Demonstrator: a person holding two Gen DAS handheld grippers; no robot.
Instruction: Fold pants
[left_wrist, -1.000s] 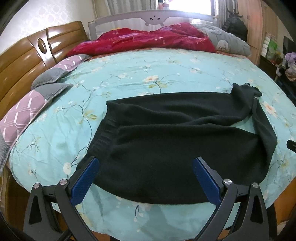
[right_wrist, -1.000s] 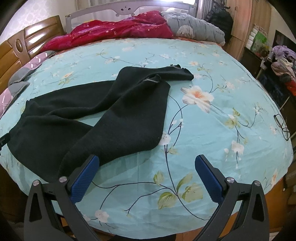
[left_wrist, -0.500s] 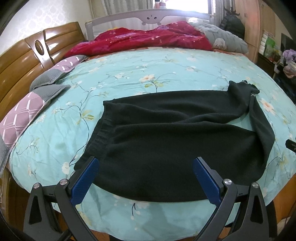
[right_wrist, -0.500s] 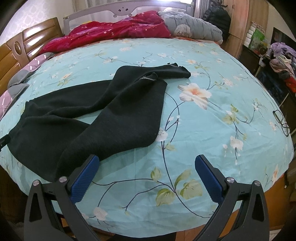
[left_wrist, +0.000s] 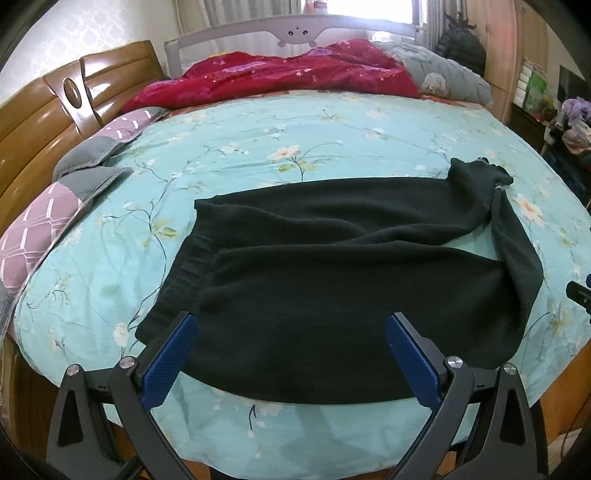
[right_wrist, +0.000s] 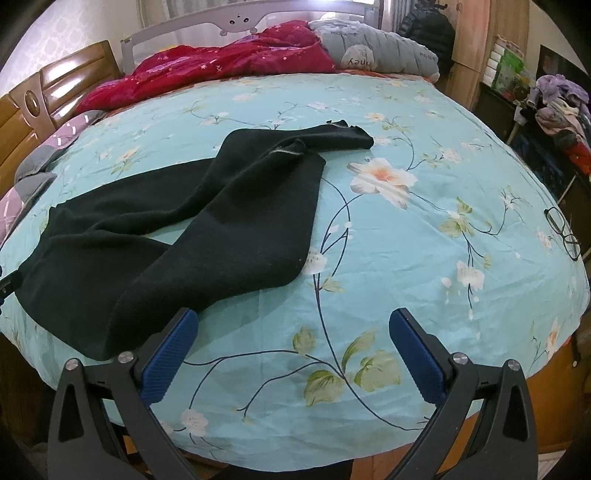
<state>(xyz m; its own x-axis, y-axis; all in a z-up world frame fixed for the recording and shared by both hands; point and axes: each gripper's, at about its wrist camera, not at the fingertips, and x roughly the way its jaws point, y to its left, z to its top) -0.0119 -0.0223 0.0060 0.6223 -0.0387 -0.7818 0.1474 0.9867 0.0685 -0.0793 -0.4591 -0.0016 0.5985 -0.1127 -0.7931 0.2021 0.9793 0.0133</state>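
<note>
Dark pants (left_wrist: 332, 273) lie spread on the floral teal bedsheet (left_wrist: 258, 155), waistband to the left, legs running right with the cuffs bunched at the far right. My left gripper (left_wrist: 291, 325) hovers open over the near hem of the seat, touching nothing. In the right wrist view the pants (right_wrist: 207, 229) lie at left, one leg angled toward the near edge. My right gripper (right_wrist: 291, 325) stands open above bare sheet, just right of that leg.
A red quilt (left_wrist: 288, 77) and grey pillow (left_wrist: 443, 74) are piled at the far side. Purple-grey pillows (left_wrist: 55, 210) lie by the wooden headboard (left_wrist: 55, 107) at left. Eyeglasses (right_wrist: 563, 232) rest near the bed's right edge. Clutter (right_wrist: 554, 99) stands beyond.
Both grippers have drawn back and up slightly, so the pants sit a little farther from the camera. Both stay open and the pants have not moved.
</note>
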